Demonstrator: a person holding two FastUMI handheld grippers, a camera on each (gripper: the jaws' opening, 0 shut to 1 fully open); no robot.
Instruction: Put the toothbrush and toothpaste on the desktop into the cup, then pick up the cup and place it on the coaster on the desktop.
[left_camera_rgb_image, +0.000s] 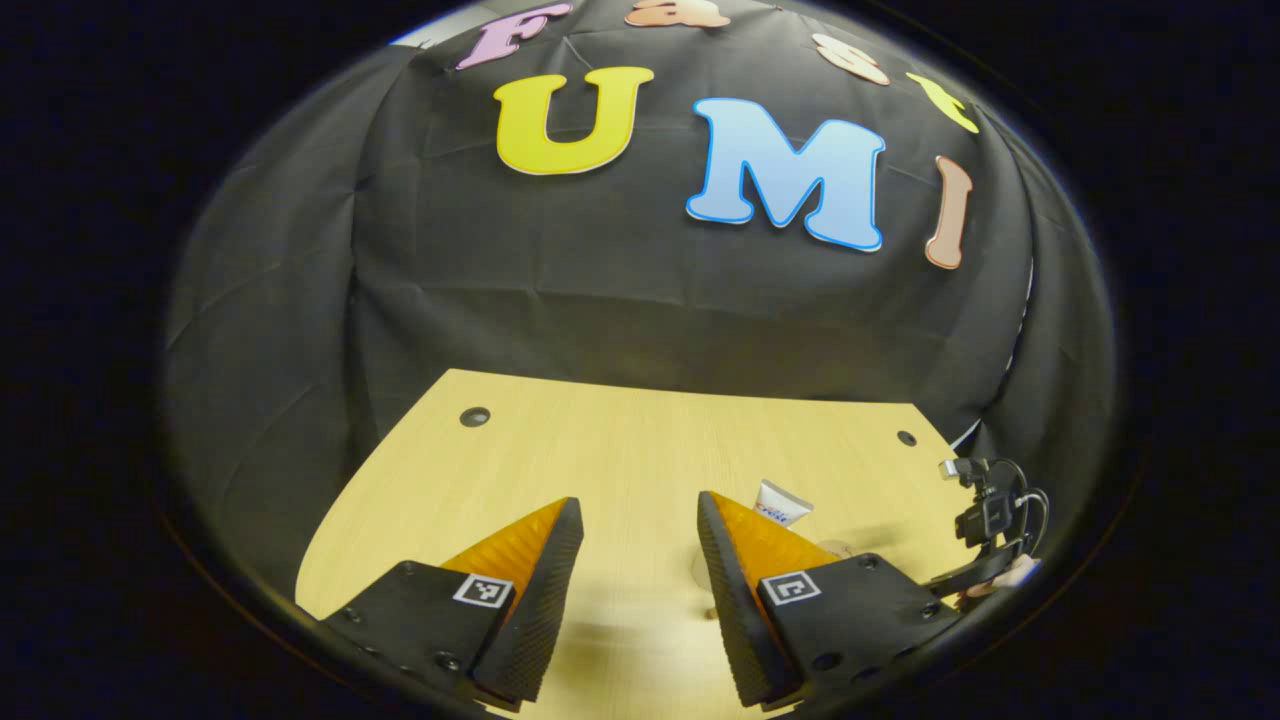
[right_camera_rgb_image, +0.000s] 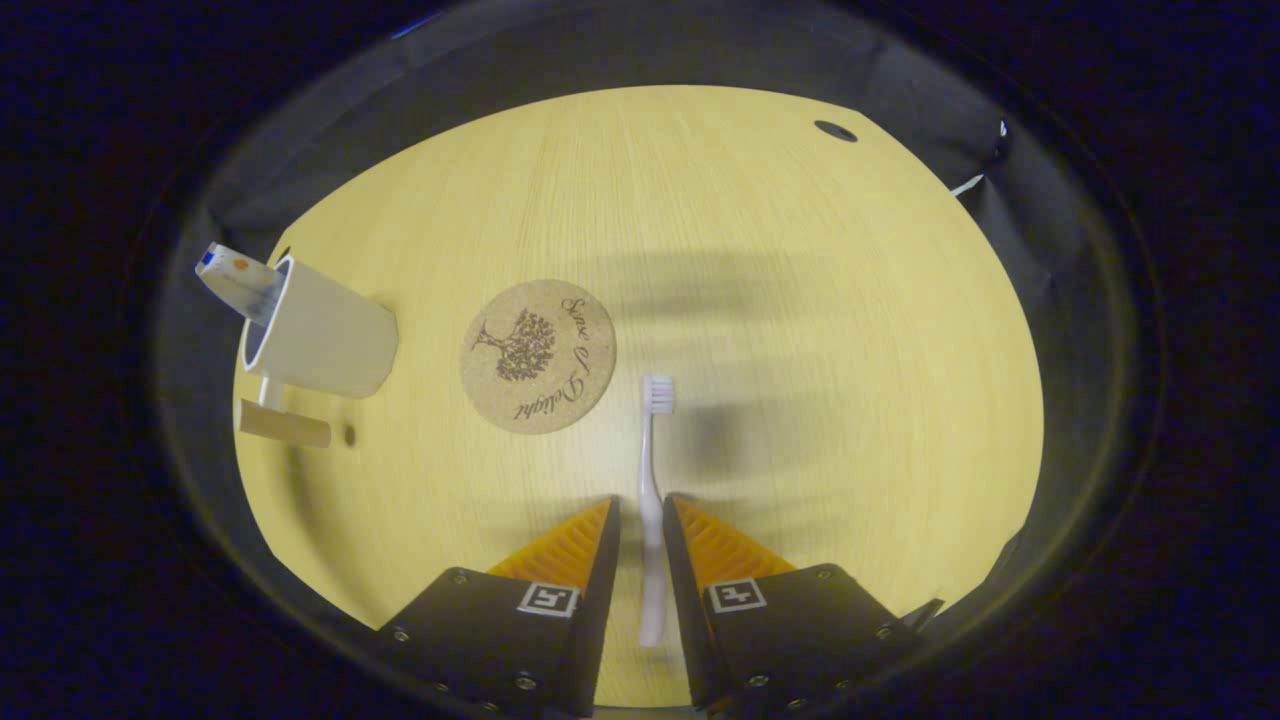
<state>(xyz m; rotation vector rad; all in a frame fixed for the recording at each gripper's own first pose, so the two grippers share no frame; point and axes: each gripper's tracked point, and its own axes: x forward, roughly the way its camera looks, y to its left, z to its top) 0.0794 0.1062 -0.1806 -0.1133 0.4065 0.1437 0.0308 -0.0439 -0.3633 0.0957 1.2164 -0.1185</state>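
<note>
In the right gripper view a white toothbrush lies along my right gripper, bristles pointing away, and both fingers are shut on its handle. Ahead and to the left lies a round cork coaster with a tree print. Further left stands a white cup with the toothpaste tube sticking out of its mouth. In the left gripper view my left gripper is open over the table with nothing between its fingers. The toothpaste tube's end pokes up behind its right finger.
The light wooden table has a cable hole at its far right and others near the back edge. A tan, handle-like piece sits beside the cup. The other gripper shows at the right edge.
</note>
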